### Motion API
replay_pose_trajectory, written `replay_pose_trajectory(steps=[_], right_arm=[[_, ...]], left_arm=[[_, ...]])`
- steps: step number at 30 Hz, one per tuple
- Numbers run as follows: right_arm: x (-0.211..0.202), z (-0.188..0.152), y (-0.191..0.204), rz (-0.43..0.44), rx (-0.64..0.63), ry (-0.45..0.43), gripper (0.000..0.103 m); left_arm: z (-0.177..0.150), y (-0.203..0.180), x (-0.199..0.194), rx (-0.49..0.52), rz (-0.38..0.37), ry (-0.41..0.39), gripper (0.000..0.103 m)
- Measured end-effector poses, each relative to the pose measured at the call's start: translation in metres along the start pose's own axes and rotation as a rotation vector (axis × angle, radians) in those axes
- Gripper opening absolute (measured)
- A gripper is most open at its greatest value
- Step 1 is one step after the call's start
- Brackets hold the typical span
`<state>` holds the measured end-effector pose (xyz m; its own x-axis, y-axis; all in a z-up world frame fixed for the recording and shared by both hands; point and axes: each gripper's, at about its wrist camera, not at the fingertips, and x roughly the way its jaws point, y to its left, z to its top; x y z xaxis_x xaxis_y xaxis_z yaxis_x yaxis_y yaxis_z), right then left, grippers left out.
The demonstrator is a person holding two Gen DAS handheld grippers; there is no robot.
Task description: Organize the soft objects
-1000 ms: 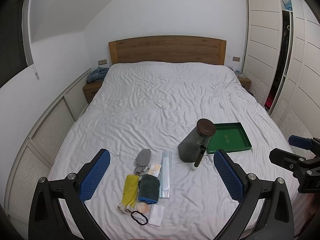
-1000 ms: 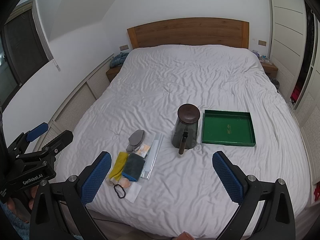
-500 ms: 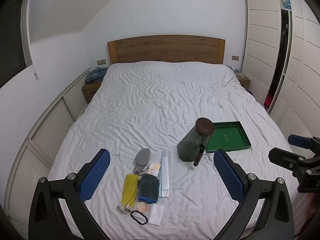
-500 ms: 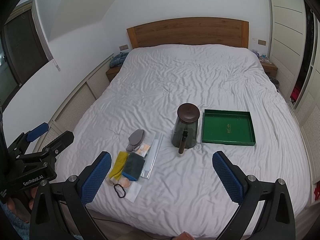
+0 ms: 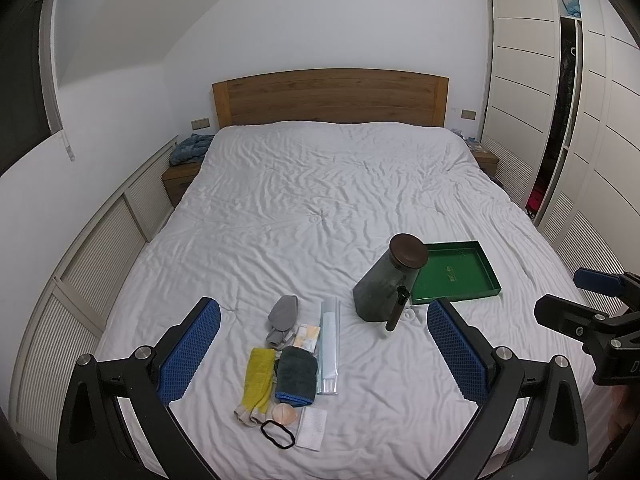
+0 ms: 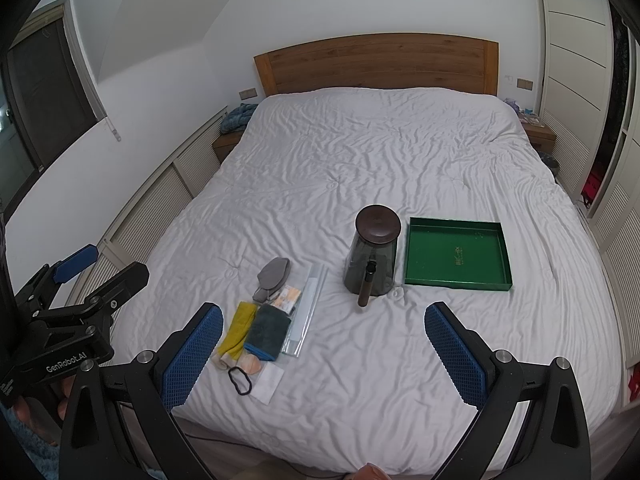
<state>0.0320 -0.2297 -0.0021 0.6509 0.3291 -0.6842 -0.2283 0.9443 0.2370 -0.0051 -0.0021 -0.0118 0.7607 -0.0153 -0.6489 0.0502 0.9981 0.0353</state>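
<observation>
A cluster of small soft items lies near the foot of the white bed (image 5: 320, 200): a grey cloth piece (image 5: 283, 312), a yellow sock (image 5: 259, 376), a folded dark towel (image 5: 296, 374), a round pink puff (image 5: 283, 413), a black hair tie (image 5: 277, 433), a white pad (image 5: 311, 433) and a clear flat packet (image 5: 329, 344). The same group shows in the right wrist view, with the yellow sock (image 6: 237, 330) and dark towel (image 6: 267, 330). My left gripper (image 5: 324, 352) hangs open above the cluster. My right gripper (image 6: 322, 356) is open too, right of the items. Neither holds anything.
A dark jar with a brown lid and side handle (image 5: 388, 280) stands right of the cluster, beside an empty green tray (image 5: 456, 272). A wooden headboard (image 5: 328, 96) is at the far end. Wardrobe doors (image 5: 540, 100) line the right, louvred panels (image 5: 100, 248) the left.
Both views have barely shifted; the bed and its items keep the same layout, and both grippers remain open.
</observation>
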Motion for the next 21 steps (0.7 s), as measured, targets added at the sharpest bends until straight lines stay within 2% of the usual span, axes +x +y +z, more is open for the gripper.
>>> replay_pose_trajectory(steps=[21], right_arm=[[-0.0019,-0.0023,-0.0004,-0.001,-0.001,0.0,0.103]], left_arm=[[0.0007,-0.0032,-0.0005,0.002,-0.004,0.004,0.101]])
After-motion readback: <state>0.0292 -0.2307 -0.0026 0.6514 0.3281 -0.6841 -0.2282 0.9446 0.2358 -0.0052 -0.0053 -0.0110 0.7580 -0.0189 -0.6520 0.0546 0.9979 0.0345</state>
